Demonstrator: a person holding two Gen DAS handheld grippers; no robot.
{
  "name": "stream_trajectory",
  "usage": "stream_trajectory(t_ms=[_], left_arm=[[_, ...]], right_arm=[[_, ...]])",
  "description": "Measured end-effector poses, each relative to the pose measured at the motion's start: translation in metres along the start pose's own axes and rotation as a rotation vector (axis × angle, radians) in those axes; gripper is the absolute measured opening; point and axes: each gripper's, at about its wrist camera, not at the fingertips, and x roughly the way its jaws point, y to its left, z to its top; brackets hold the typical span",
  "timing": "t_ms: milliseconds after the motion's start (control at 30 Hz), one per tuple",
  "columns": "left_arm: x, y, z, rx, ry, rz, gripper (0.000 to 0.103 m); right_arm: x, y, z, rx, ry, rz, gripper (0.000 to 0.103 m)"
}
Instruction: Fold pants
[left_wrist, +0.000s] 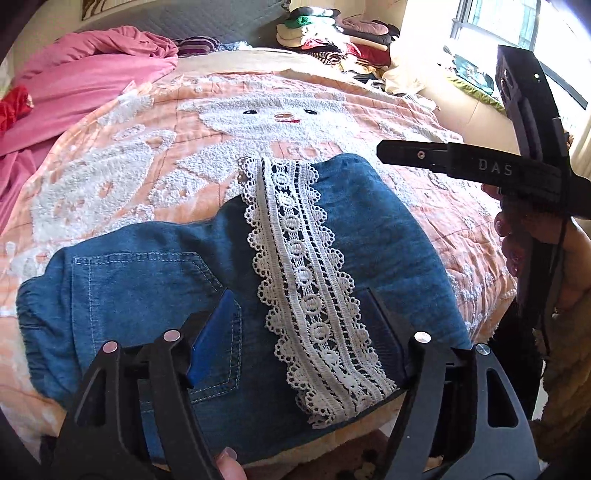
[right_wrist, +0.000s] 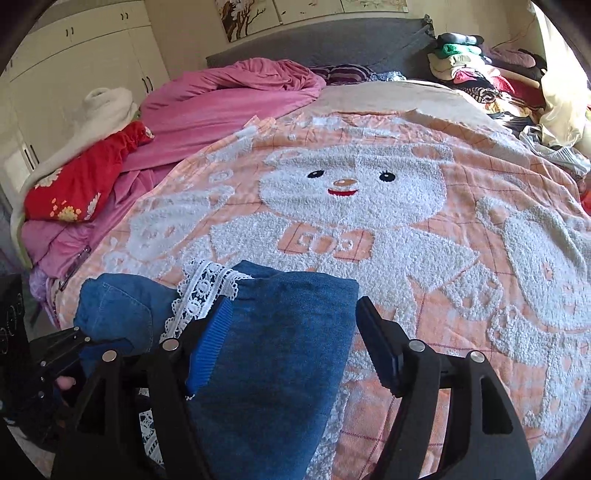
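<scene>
Blue denim pants (left_wrist: 147, 291) lie folded on the near end of the bed. A white lace strip (left_wrist: 306, 288) runs along the top of them. My left gripper (left_wrist: 299, 328) hovers open over the pants, its fingers either side of the lace and a back pocket. In the right wrist view the pants (right_wrist: 291, 325) lie between the fingers of my right gripper (right_wrist: 295, 336), which is open: its left pad (right_wrist: 210, 343) is at the cloth, while its right pad stands apart from it. The lace (right_wrist: 207, 291) shows just left of that gripper.
A peach blanket with a white snowman (right_wrist: 351, 177) covers the bed. A pink quilt (right_wrist: 229, 99) and a red cushion (right_wrist: 81, 184) lie at the left. Piled clothes (left_wrist: 332, 37) sit at the far right by a window. A hand (left_wrist: 517, 236) holds the other tool's black body (left_wrist: 495, 170).
</scene>
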Motion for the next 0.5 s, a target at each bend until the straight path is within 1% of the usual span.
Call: stream_trajectory(t_ms=[33, 67, 167, 300, 500], left_arm=[[-0.002, 0.0, 0.0, 0.001, -0.005, 0.005, 0.064], [-0.005, 0.001, 0.001, 0.0, -0.011, 0.008, 0.065], [-0.013, 0.006, 0.003, -0.011, -0.033, 0.02, 0.065], [-0.026, 0.018, 0.007, -0.038, -0.063, 0.034, 0.067], [-0.048, 0.044, 0.006, -0.084, -0.095, 0.092, 0.069]], right_arm=[[-0.004, 0.001, 0.001, -0.003, -0.008, 0.0, 0.07], [-0.006, 0.003, 0.002, -0.009, -0.012, 0.001, 0.072], [-0.015, 0.009, 0.004, -0.026, -0.034, -0.006, 0.073], [-0.024, 0.018, 0.007, -0.043, -0.052, -0.006, 0.078], [-0.036, 0.038, 0.013, -0.078, -0.079, 0.006, 0.081]])
